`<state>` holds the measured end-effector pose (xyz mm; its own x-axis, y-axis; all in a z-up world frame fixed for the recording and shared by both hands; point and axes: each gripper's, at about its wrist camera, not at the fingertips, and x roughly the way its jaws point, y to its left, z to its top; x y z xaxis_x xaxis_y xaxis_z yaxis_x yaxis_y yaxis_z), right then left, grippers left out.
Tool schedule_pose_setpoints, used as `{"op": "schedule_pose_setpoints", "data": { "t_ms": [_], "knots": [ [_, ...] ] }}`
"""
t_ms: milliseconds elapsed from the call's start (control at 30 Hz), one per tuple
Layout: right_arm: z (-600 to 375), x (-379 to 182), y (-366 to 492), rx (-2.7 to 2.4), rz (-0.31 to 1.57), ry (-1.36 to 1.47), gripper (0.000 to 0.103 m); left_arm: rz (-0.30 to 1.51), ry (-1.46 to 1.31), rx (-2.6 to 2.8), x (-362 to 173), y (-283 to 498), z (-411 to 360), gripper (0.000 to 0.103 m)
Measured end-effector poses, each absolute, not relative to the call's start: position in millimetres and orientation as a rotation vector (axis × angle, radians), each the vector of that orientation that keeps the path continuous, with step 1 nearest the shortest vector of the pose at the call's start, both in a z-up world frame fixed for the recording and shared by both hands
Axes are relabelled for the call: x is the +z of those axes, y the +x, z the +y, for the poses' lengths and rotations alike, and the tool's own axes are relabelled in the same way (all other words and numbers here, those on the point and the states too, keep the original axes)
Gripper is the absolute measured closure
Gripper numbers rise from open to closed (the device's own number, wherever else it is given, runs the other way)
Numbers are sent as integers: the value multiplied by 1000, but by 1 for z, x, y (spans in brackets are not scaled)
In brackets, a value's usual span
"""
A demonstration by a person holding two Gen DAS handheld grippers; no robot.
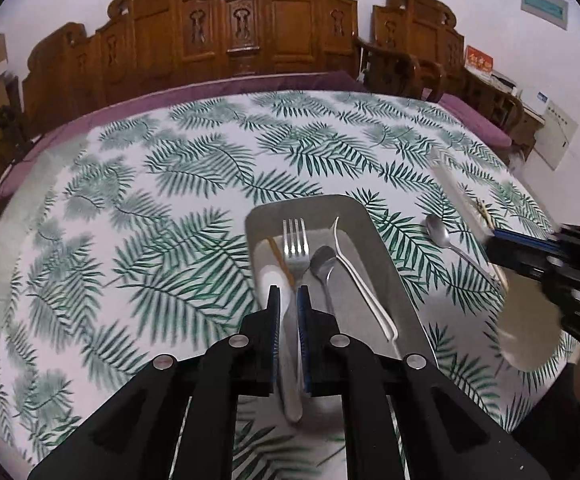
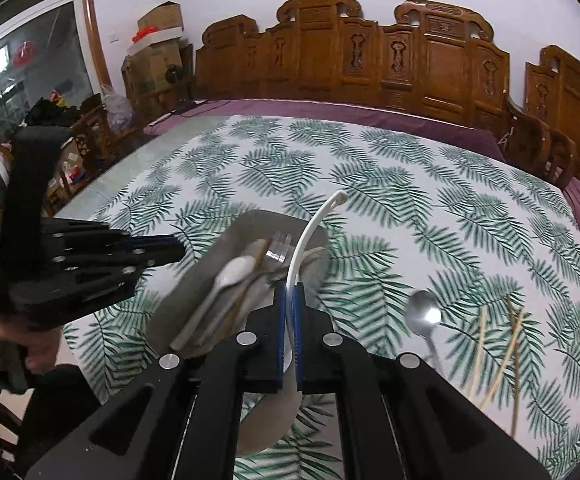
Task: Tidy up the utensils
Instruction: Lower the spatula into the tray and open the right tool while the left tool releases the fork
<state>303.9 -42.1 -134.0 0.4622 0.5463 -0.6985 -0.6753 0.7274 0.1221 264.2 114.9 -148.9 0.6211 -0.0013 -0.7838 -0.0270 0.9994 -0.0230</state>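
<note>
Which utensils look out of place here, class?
A shiny metal spoon and pale wooden chopsticks lie loose on the leaf-print tablecloth, outside the grey metal tray holding the other utensils. The chopsticks are splayed apart, not paired.

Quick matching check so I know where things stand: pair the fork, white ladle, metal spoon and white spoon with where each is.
Things:
1. fork
2. white ladle
3. metal spoon
4. white spoon

Places:
A. lying in the tray
B. held in the right claw
C. on the tablecloth, outside the tray
D. held in the left claw

Pairs: 1-D, 2-B, 3-C, 4-A
</note>
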Motion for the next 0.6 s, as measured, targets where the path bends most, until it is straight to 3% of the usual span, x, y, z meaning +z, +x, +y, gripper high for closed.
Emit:
{"op": "schedule_pose_setpoints", "data": {
  "t_ms": [167,600],
  "knots": [
    [-13,-138,307,770,804,-186,98,863,-28,10,-131,237,129,89],
    [44,-190,324,737,929,-219,98,842,-77,32,-130,202,163,89]
  ]
}}
